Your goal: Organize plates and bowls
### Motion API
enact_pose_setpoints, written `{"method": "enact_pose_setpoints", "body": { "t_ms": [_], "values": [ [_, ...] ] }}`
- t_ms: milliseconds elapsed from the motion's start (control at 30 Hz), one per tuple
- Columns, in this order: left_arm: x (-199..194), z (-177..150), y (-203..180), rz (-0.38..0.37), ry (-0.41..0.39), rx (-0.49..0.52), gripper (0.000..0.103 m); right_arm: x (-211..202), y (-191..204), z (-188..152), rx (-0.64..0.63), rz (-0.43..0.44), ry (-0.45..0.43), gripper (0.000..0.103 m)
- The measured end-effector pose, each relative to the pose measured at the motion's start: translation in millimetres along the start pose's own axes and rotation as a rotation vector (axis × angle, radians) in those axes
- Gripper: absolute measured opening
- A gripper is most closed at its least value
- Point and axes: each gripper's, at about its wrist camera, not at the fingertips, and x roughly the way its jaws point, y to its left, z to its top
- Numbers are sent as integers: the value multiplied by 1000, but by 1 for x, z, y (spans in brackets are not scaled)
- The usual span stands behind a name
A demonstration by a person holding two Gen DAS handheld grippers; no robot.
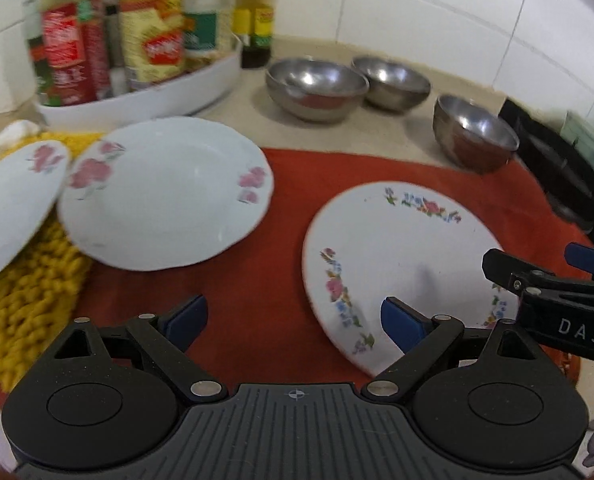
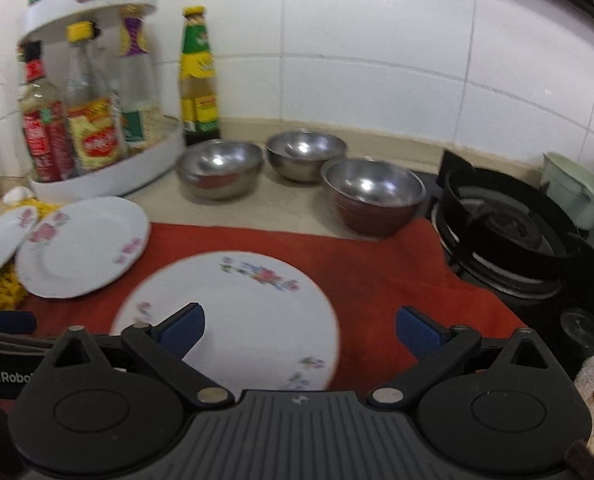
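Small white plate with pink flowers [image 1: 13,200]: near-left part cut by the frame edge.
Bottle labels on the white round rack [image 1: 145,100]: blurred, text unreadable.
Pale green container [image 2: 577,196] at far right: partly hidden behind the black stove ring [image 2: 509,216].

White floral plates [image 1: 165,192] on a red cloth [image 1: 289,208]; steel bowls [image 1: 315,88].
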Motion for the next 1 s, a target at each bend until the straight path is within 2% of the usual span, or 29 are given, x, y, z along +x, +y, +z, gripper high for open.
{"method": "enact_pose_setpoints", "body": {
  "t_ms": [133, 200, 333, 433, 533, 633, 800, 1000],
  "values": [
    [21, 9, -6, -11, 56, 11, 93, 23, -12, -1, 24, 33, 70, 93],
    [24, 13, -10, -14, 53, 19, 93, 32, -18, 1, 29, 38, 94, 91],
    [30, 20, -15, -23, 58, 30, 92, 48, -25, 5, 36, 76, 150, 72],
    [30, 22, -19, -33, 60, 47, 92, 58, -27, 7, 40, 105, 188, 61],
    [33, 23, -25, -37, 58, 76, 91, 62, -26, 9, 36, 129, 192, 47],
    [34, 25, -25, -46, 61, 86, 90, 64, -21, 12, 15, 146, 196, 42],
    [37, 29, -28, -79, 63, 122, 85, 66, -17, 15, -2, 131, 205, 40],
    [43, 36, -38, -120, 73, 176, 86, 67, -14, 20, -2, 83, 218, 31]
  ]
}}
